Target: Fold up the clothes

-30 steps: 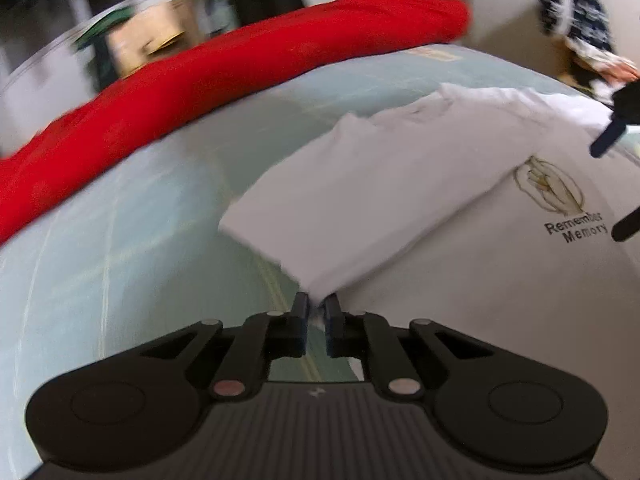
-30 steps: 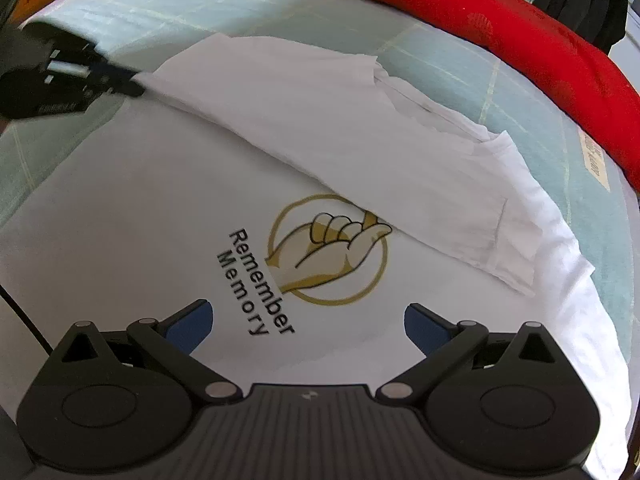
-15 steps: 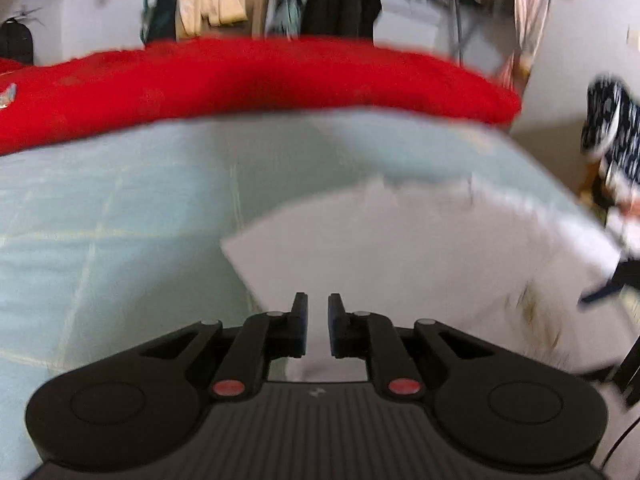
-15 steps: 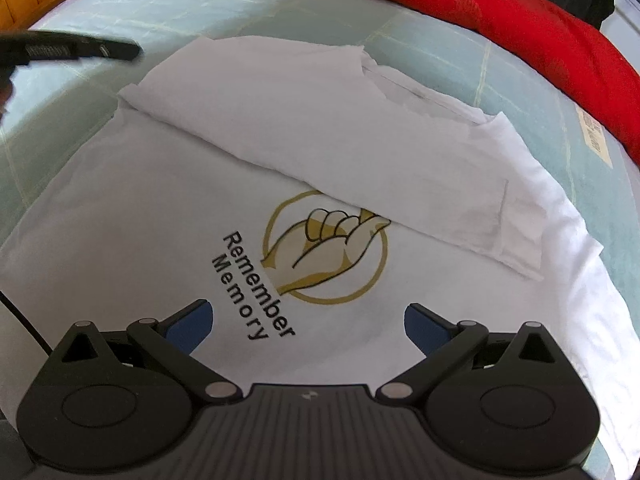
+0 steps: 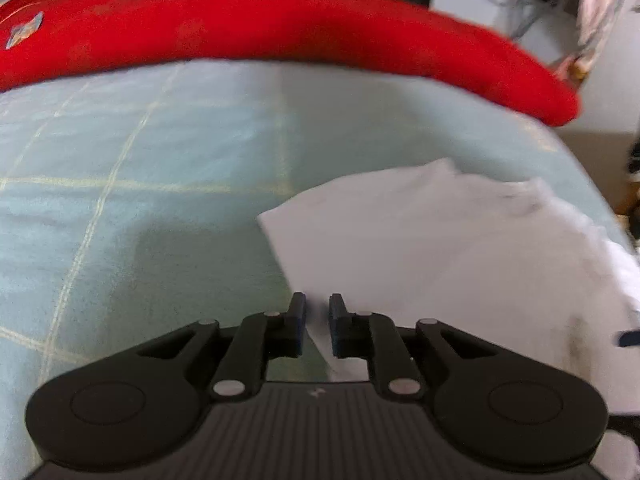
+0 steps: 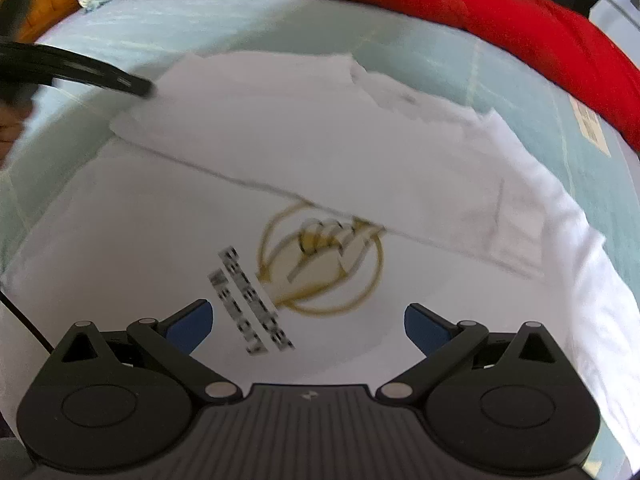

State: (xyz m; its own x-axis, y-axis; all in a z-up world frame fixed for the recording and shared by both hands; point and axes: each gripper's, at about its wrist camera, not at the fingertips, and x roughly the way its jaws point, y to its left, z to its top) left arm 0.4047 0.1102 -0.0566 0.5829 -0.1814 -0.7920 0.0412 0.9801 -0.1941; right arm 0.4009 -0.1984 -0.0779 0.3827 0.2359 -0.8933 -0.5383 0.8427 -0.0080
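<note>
Your left gripper (image 5: 317, 320) had let go of the white T-shirt (image 6: 320, 168) fold it pinched a second earlier, fingers slightly apart over its edge. Your right gripper (image 6: 307, 322) hung wide open above the blurred print (image 6: 320, 260) on the bedspread (image 5: 140, 168).

The left gripper (image 5: 317, 322) is hovering low with its jaws parted by only a narrow gap, nothing pinched between them. The right gripper (image 6: 307, 326) is holding its jaws spread wide apart, blue pads (image 6: 188, 325) facing inward, gripping nothing and pointing forward and downward.
</note>
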